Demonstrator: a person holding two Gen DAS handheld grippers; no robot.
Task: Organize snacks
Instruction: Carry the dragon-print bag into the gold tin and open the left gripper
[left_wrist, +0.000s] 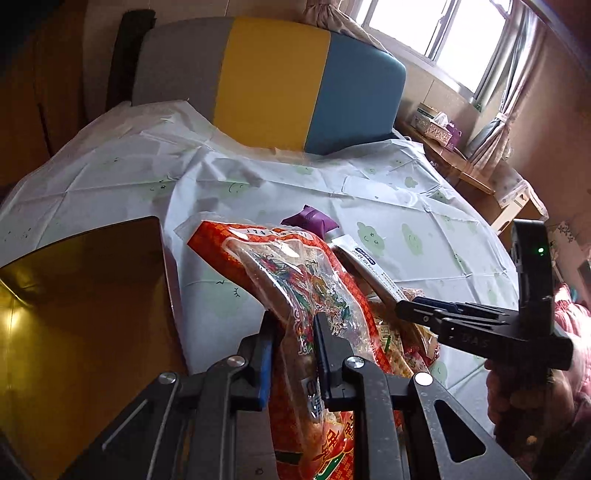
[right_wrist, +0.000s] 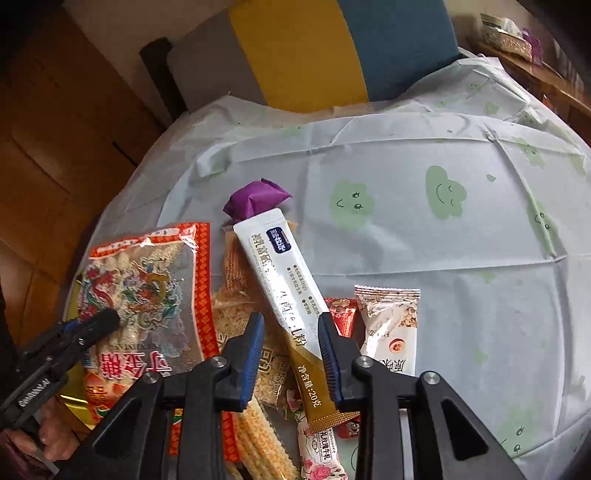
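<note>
My left gripper (left_wrist: 293, 325) is shut on a large red and clear snack bag (left_wrist: 295, 280), held up off the table; the bag also shows in the right wrist view (right_wrist: 147, 291). My right gripper (right_wrist: 291, 325) is open, its fingers on either side of a white and gold stick packet (right_wrist: 280, 273) that lies on a pile of snacks. A purple wrapped snack (right_wrist: 256, 197) lies behind the packet. A white nut bar (right_wrist: 391, 325) and a small red packet (right_wrist: 343, 314) lie to the right. The right gripper also shows in the left wrist view (left_wrist: 402, 306).
A gold tray (left_wrist: 81, 302) sits at the left of the table. The table has a white cloth with green cloud faces (right_wrist: 443, 192). A grey, yellow and blue cushion (left_wrist: 273, 85) stands behind it. A tissue box (left_wrist: 436, 127) is on a side shelf.
</note>
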